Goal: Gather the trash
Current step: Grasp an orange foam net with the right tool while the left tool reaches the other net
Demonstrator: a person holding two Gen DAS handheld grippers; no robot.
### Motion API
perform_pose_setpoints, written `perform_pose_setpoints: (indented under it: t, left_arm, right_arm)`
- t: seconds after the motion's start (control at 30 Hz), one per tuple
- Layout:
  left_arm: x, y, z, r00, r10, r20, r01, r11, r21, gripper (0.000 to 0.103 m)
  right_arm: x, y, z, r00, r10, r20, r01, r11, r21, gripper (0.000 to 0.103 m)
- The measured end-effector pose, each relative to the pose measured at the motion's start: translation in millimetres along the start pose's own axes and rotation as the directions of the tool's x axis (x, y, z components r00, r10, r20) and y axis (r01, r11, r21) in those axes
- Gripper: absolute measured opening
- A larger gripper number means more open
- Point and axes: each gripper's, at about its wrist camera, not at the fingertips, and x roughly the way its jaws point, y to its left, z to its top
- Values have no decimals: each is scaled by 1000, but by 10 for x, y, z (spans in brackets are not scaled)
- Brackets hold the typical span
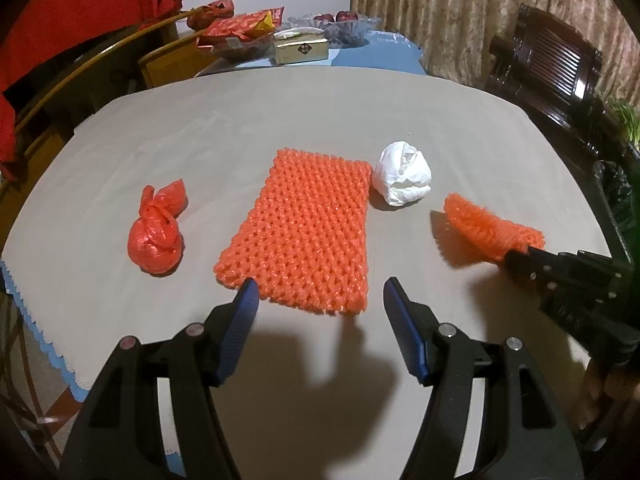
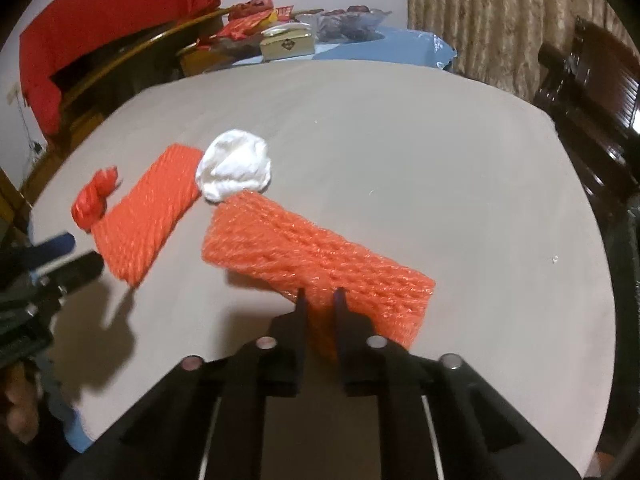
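On the beige tablecloth (image 1: 280, 120) lie a knotted red plastic bag (image 1: 156, 240), a large flat orange foam net (image 1: 308, 232) and a crumpled white wad (image 1: 402, 178). My left gripper (image 1: 320, 286) is open, its blue pads hovering over the near edge of the large net with nothing between them. My right gripper (image 2: 320, 294) is shut on the near edge of a smaller orange foam net (image 2: 312, 252), which stretches away toward the white wad (image 2: 236, 168). In the left wrist view this smaller net (image 1: 488, 228) sticks out from the right gripper (image 1: 516, 258), tilted off the cloth.
At the table's far end stand a tissue box (image 1: 302, 46), red snack packets (image 1: 240, 26) and a glass bowl of fruit (image 1: 336, 24). A dark wooden chair (image 1: 552, 68) is on the right, and wooden chairs with a red cloth (image 1: 80, 8) on the left.
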Motion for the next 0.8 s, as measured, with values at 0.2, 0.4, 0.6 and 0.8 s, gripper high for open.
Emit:
perform_pose_setpoints:
  t: [0.2,0.4,0.6,0.8]
  left_arm:
    - [188,-29,50,1000,0,-31,0,1000,2,63]
    - [404,-59,56,997,2,-75,-1,1000,10,63]
    - [491,-70,68,996,30,-79,-29,999,18,65]
    - [481,-109,36,994,88,-70,-84,995,51,32]
  right_arm:
    - [-75,-16,70,999,15,32,-16,1000,16,9]
    - [-186,-12,122,998,20,60,-21,1000,20,9]
    - [-215,39,158,997,26,72,-26,1000,2,9]
    - [-232,49,148,997,31,65,-31,1000,1,9]
